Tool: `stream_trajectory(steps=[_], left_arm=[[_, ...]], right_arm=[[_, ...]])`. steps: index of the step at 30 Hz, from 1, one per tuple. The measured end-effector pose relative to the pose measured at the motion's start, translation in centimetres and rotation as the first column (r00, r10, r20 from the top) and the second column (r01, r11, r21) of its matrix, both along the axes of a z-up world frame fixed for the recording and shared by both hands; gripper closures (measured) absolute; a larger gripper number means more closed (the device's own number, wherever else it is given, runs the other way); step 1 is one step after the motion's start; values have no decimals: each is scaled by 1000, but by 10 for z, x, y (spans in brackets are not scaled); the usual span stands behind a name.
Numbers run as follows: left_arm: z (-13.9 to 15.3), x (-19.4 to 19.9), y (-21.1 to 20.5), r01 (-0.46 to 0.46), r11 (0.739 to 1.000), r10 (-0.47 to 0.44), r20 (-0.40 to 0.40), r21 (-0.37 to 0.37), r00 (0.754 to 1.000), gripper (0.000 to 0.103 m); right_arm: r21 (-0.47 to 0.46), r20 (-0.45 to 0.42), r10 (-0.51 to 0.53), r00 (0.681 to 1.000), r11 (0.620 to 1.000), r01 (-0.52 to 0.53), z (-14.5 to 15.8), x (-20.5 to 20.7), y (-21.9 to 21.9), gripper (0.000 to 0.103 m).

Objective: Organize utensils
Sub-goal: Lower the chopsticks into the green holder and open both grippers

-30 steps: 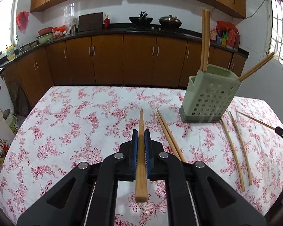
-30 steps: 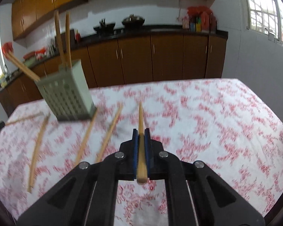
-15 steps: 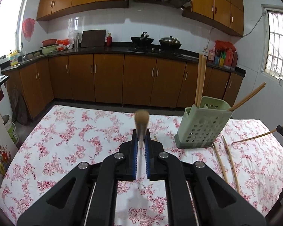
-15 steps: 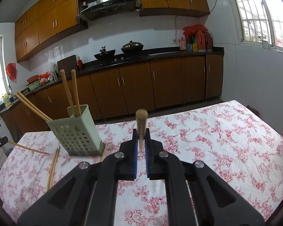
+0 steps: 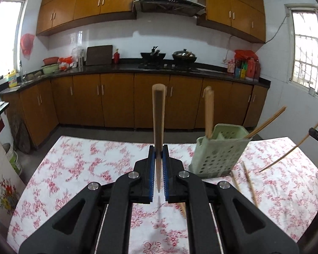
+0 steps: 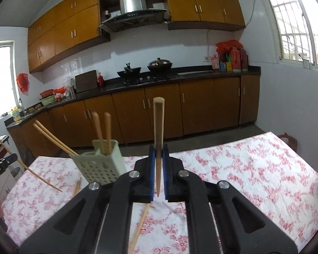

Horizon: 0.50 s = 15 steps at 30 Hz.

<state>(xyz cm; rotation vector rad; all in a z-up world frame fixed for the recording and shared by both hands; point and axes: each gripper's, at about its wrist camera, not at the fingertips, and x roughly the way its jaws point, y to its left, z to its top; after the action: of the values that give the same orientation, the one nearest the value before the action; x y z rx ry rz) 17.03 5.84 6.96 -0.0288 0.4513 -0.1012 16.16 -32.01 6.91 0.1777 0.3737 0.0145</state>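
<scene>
My left gripper (image 5: 158, 152) is shut on a wooden chopstick (image 5: 158, 122) that stands upright, thick end up. The green perforated utensil holder (image 5: 219, 150) stands to its right on the table with several chopsticks in it. My right gripper (image 6: 158, 151) is shut on another chopstick (image 6: 158, 131), also upright. The holder (image 6: 100, 163) is to its left in the right wrist view. The right gripper's chopstick (image 5: 294, 148) shows at the far right of the left wrist view.
Loose chopsticks (image 5: 249, 182) lie on the floral tablecloth (image 5: 84, 169) right of the holder, and one (image 6: 138, 228) lies below my right gripper. Kitchen cabinets and a counter (image 5: 137, 69) are behind the table.
Both grippers have lifted and tilted up from the table. Their chopsticks have swung from lying flat, pointing forward, to standing upright.
</scene>
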Motion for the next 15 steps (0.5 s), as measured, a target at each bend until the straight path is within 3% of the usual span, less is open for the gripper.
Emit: stream_trajectory(steps=[7, 15], left_arm=[[31, -11, -16, 94, 995, -94, 15, -41, 995, 96], [74, -18, -44, 148, 988, -143, 102, -38, 984, 96]], right_arm=[[58, 12, 107, 994, 993, -107, 37, -6, 10, 95], [80, 90, 200, 976, 975, -207, 78, -16, 28, 95]])
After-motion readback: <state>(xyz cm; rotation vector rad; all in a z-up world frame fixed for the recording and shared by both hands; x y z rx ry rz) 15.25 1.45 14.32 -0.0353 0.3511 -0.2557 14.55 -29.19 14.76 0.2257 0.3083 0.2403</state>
